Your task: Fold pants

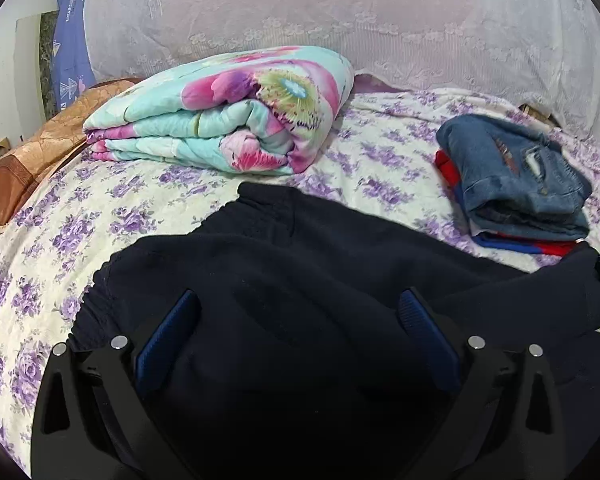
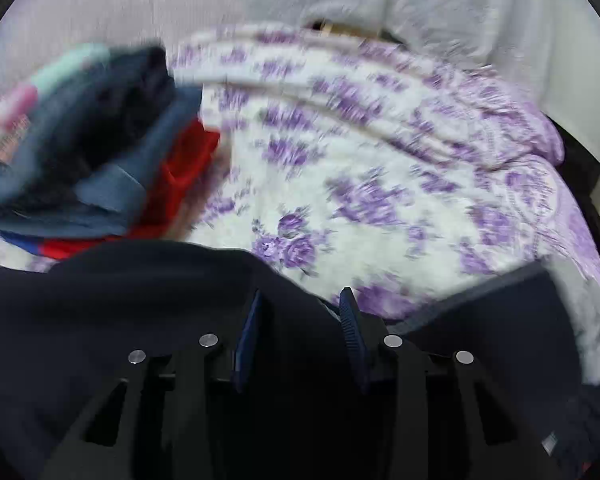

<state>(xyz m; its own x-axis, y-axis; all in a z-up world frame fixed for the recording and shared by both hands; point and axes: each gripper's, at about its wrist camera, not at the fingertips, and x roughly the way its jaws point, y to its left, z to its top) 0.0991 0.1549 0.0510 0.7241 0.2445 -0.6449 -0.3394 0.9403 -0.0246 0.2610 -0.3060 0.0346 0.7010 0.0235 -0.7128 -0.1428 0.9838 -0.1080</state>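
Black tongs (image 1: 296, 312), ribbed blue pads (image 1: 414, 316), silver screws

Navy pants (image 1: 300, 264) (purple-flowered sheet (image 1: 148, 196))

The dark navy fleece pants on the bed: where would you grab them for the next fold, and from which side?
Probably the gathered elastic edge of the dark navy fleece pants, coming low from the left over the purple-flowered bedsheet. That edge lies exposed on the sheet. The left gripper is open above the cloth; the right gripper straddles another edge.
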